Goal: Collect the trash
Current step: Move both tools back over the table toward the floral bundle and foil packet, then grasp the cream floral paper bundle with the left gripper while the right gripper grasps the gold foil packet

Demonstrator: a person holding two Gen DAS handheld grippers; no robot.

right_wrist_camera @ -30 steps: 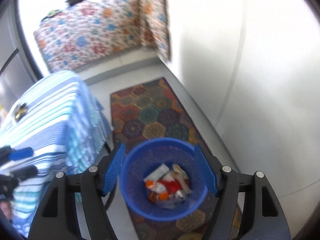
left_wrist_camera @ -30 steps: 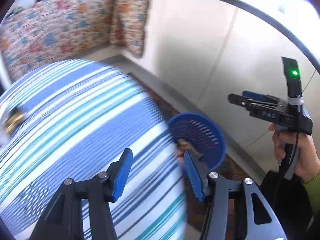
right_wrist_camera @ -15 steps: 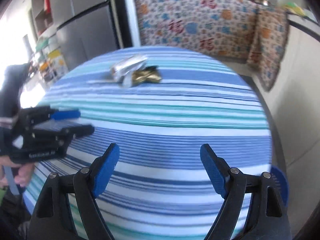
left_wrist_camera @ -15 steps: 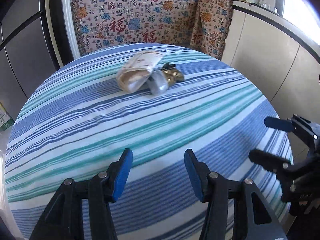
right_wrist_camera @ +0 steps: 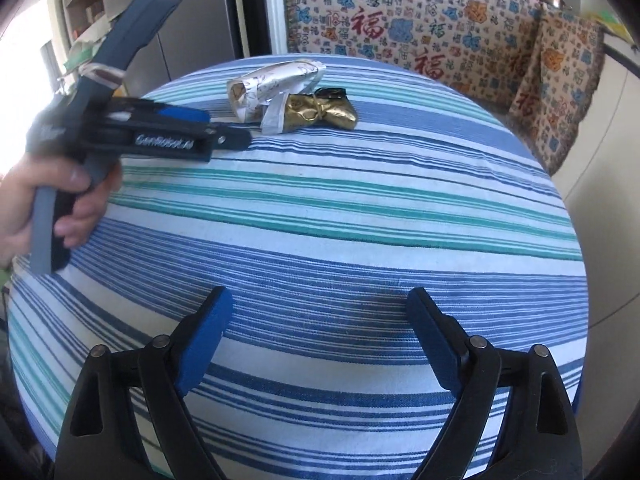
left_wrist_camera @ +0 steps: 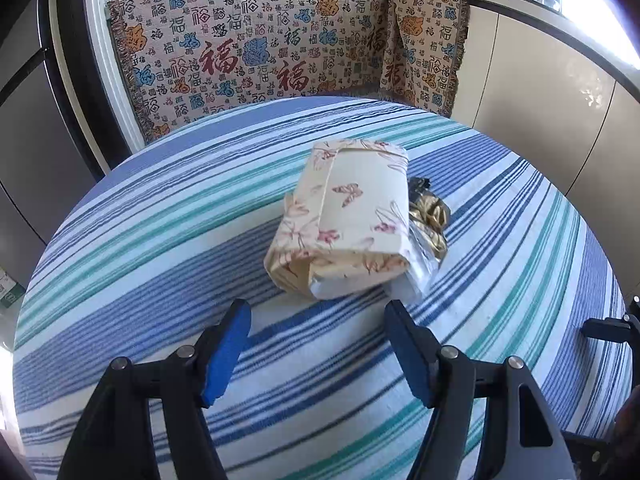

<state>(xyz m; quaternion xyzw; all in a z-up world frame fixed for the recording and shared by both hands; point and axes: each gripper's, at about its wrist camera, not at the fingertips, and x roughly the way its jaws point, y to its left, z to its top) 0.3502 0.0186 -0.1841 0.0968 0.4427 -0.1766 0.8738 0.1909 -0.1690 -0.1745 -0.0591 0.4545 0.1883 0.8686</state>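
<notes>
A crumpled cream paper bag with a butterfly print [left_wrist_camera: 344, 220] [right_wrist_camera: 276, 80] lies on the round striped table [left_wrist_camera: 160, 248] [right_wrist_camera: 360, 208]. A gold foil wrapper [left_wrist_camera: 430, 218] [right_wrist_camera: 320, 112] with clear plastic lies against its right side. My left gripper [left_wrist_camera: 318, 348] hovers just short of the bag, jaws opening, nothing between them; the right wrist view shows it [right_wrist_camera: 232, 132] reaching toward the bag. My right gripper [right_wrist_camera: 320, 340] hangs over the near part of the table, jaws opening wide and empty.
A patterned cloth with red characters [left_wrist_camera: 260, 52] [right_wrist_camera: 420, 20] covers the furniture behind the table. Grey cabinet doors [left_wrist_camera: 24, 112] stand at the left, and a pale wall or counter front [left_wrist_camera: 552, 92] at the right. A hand [right_wrist_camera: 48, 208] grips the left tool's handle.
Both views swung from the blue bin on the floor back to the table. My left gripper has closed in on the paper bag and spread its jaws. The right jaws widened too.
</notes>
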